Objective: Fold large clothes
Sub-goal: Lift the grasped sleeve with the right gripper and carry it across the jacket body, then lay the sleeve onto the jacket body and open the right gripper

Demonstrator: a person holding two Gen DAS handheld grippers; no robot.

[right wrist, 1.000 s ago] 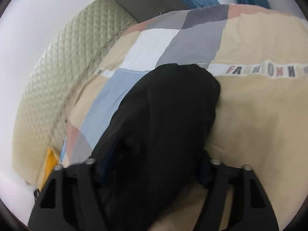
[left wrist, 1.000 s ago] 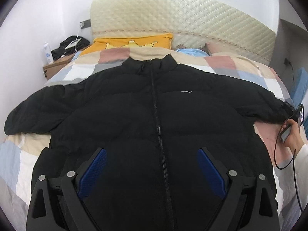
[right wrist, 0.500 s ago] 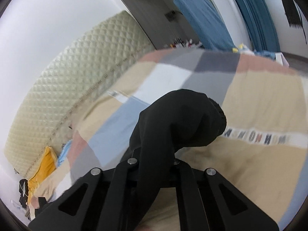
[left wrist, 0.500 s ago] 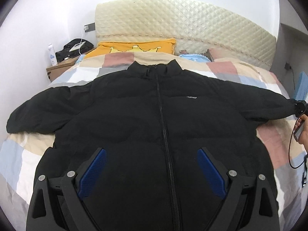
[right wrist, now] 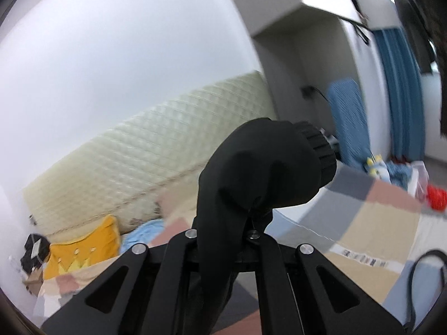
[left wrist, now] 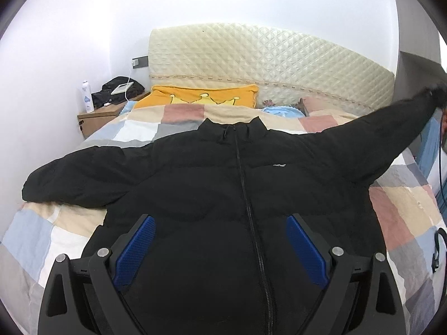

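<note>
Up goes the sleeve (left wrist: pixel 391 128): a second ago it lay flat on the bed (left wrist: pixel 405 212), and now it is lifted clear of the patchwork cover and stretched up and away from the jacket's (left wrist: pixel 223 195) body, its cuff at the far edge of the left wrist view. Pinching that cuff is the right claw (right wrist: pixel 223 233), jaws clamped tight on the black fabric, with the ribbed cuff (right wrist: pixel 321 150) bulging out just above the fingers. That black puffer jacket lies front up across the bed, zipped, collar toward the quilted headboard (left wrist: pixel 265 64), its other sleeve lying flat on the cover on the side nearest the nightstand (left wrist: pixel 97 115). Over the jacket's lower front hovers the left claw (left wrist: pixel 220 240), blue pads (left wrist: pixel 134 248) spread wide, nothing between them. A yellow pillow (left wrist: pixel 206 99) sits against the headboard, just beyond the collar.
</note>
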